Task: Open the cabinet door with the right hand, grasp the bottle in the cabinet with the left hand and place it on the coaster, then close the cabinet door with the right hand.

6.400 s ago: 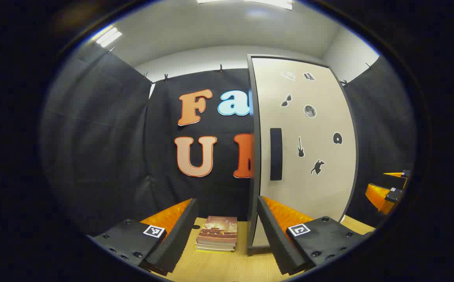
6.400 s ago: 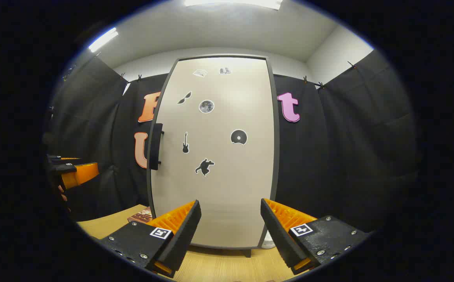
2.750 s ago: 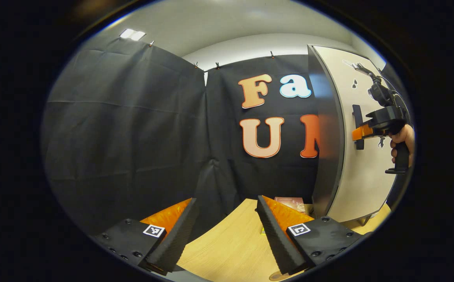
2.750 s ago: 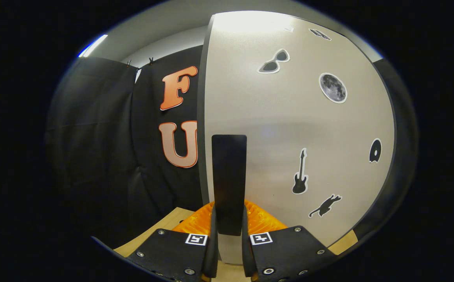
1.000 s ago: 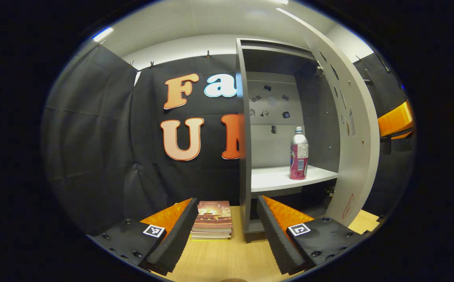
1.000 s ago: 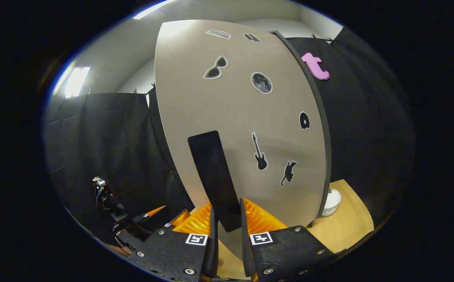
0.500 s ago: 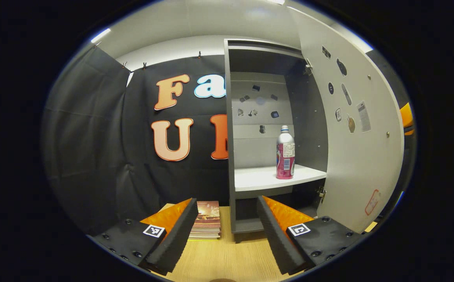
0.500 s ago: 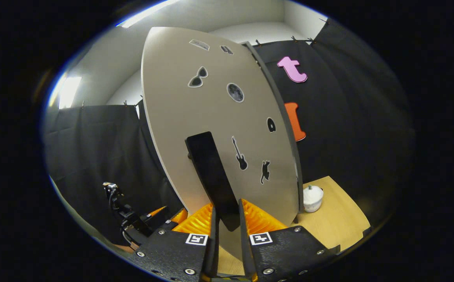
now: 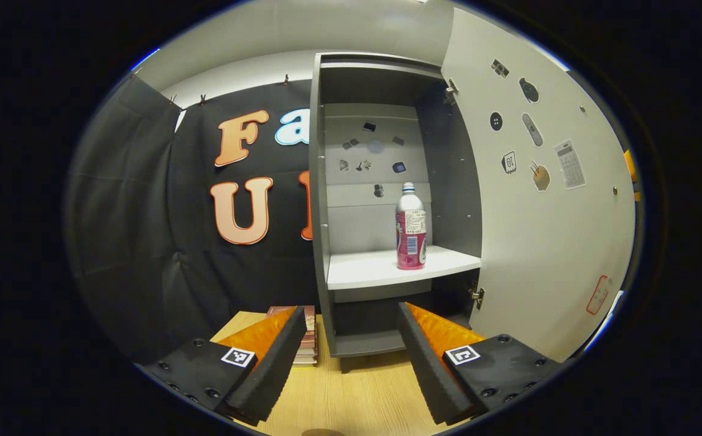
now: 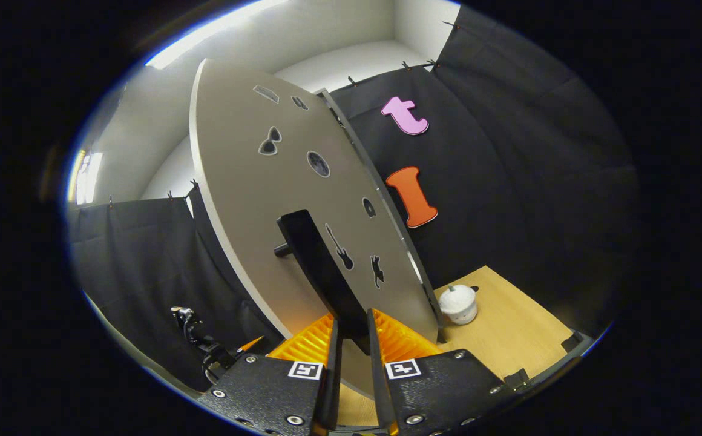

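Note:
The grey cabinet [image 9: 319,200] stands open on the wooden table. A pink and silver bottle [image 9: 410,229] stands upright on its white shelf [image 9: 381,269], toward the right side. My left gripper [image 9: 348,351] is open, low in front of the cabinet and well short of the bottle. The beige door [image 9: 538,200] is swung wide to the right. In the right gripper view, my right gripper [image 10: 351,354] is shut on the door's black handle [image 10: 318,266], and the door [image 10: 254,200] shows its sticker side. A brown edge at the bottom of the left gripper view may be the coaster [image 9: 321,432].
A stack of books [image 9: 305,342] lies on the table left of the cabinet, behind my left finger. A small white lidded jar [image 10: 459,304] sits on the table [image 10: 514,327] beyond the door. The left gripper's body [image 10: 206,348] shows low at the left of the right gripper view.
The door has swung further open, drawn by my right gripper on the handle. The left gripper has turned toward the cabinet, so the bottle and shelf sit nearer the view's middle.

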Demonstrator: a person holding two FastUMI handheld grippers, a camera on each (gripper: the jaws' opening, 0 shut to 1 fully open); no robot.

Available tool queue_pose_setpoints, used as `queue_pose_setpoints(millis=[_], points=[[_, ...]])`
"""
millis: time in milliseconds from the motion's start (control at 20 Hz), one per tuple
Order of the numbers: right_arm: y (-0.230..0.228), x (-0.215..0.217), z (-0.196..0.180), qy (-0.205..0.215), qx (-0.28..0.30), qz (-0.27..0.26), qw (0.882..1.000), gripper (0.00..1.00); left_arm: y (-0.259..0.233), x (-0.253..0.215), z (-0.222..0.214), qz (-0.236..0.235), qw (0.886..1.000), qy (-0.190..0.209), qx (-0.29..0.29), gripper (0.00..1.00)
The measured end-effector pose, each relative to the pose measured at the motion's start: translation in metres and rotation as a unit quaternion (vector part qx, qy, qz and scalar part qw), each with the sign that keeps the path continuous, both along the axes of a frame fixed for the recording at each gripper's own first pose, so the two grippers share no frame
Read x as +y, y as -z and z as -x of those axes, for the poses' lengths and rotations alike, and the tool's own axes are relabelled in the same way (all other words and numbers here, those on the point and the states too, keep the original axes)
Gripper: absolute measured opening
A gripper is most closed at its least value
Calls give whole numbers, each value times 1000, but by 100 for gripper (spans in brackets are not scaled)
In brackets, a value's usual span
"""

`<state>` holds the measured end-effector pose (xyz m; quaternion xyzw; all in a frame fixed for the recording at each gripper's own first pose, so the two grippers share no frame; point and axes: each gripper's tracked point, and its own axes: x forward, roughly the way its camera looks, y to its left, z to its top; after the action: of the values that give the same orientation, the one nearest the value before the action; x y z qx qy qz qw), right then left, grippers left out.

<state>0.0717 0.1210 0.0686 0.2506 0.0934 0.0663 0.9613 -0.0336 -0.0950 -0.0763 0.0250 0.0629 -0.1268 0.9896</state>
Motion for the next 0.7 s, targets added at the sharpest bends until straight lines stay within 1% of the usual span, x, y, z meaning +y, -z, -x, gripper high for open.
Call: queue_pose_setpoints(millis=[200,350,500,550,600,700], points=[[-2,-6,5,12,3,-25,1000,24,-5,-22,-4,-3,1000,16,-4,97],[-1,-13,6,29,2,-21,999,24,-12,-39,-15,-2,1000,29,-11,97],[-2,-27,10,56,0,-18,998,22,-20,-58,-30,3,999,43,-13,98],[-1,-33,12,67,-3,-14,998,28,-23,-65,-36,3,999,49,-15,98],[1,-40,15,80,-3,-9,997,20,-26,-72,-42,5,998,54,-17,99],[2,-59,22,101,-7,0,995,18,-27,-86,-55,12,998,65,-14,97]])
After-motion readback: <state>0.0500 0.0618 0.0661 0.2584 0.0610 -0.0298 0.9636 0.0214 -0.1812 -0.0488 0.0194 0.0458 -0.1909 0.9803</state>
